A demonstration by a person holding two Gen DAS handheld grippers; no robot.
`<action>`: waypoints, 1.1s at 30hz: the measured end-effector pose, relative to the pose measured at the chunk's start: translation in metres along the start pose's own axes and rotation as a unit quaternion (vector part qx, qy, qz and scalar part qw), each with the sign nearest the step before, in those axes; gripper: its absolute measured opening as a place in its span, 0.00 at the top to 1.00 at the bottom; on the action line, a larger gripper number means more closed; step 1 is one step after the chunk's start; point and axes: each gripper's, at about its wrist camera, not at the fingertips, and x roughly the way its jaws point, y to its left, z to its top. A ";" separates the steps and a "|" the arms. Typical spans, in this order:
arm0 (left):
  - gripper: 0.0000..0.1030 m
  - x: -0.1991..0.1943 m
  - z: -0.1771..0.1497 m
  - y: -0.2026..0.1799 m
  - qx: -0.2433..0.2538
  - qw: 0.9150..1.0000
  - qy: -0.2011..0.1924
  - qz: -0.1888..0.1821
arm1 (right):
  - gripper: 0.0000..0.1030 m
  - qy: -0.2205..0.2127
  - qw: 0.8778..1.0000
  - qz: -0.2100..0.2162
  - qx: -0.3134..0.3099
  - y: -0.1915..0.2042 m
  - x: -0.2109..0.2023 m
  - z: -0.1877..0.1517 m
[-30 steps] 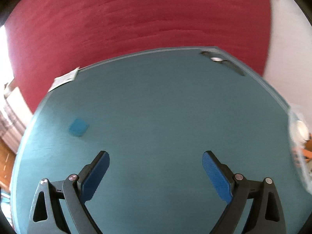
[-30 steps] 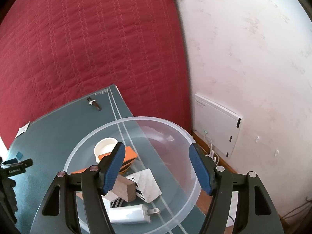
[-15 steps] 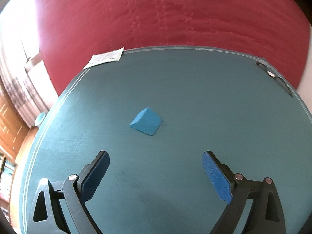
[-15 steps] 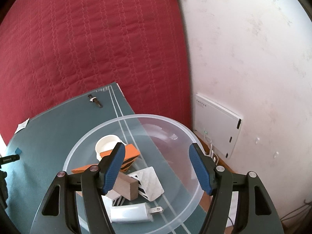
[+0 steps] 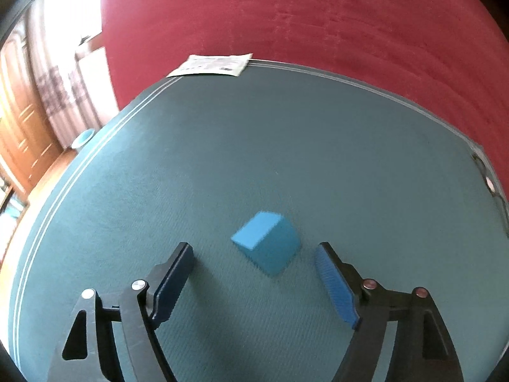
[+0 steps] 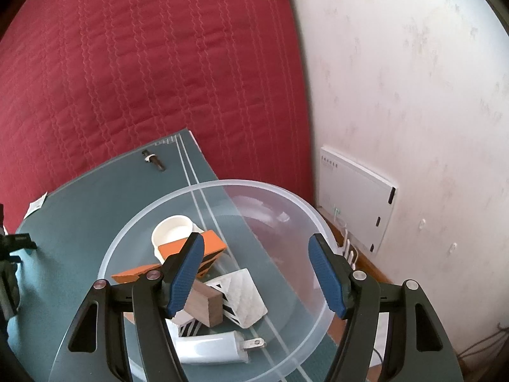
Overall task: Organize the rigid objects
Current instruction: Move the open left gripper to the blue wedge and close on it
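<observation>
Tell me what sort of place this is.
Probably a bedroom at home: a red quilted bedspread lies behind the green mat, with wooden doors and curtains off to the left, and a white wall-mounted box.

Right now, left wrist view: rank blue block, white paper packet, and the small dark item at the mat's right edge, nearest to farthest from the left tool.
1. blue block: just ahead of the open left tool, slightly right of centre.
2. small dark item: far right edge of the mat.
3. white paper packet: far edge of the mat, upper left of centre.
</observation>
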 end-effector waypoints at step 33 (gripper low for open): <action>0.58 -0.010 -0.010 0.041 0.026 0.999 -0.032 -0.016 | 0.33 -0.002 1.000 0.001 -0.007 0.006 0.000 -0.001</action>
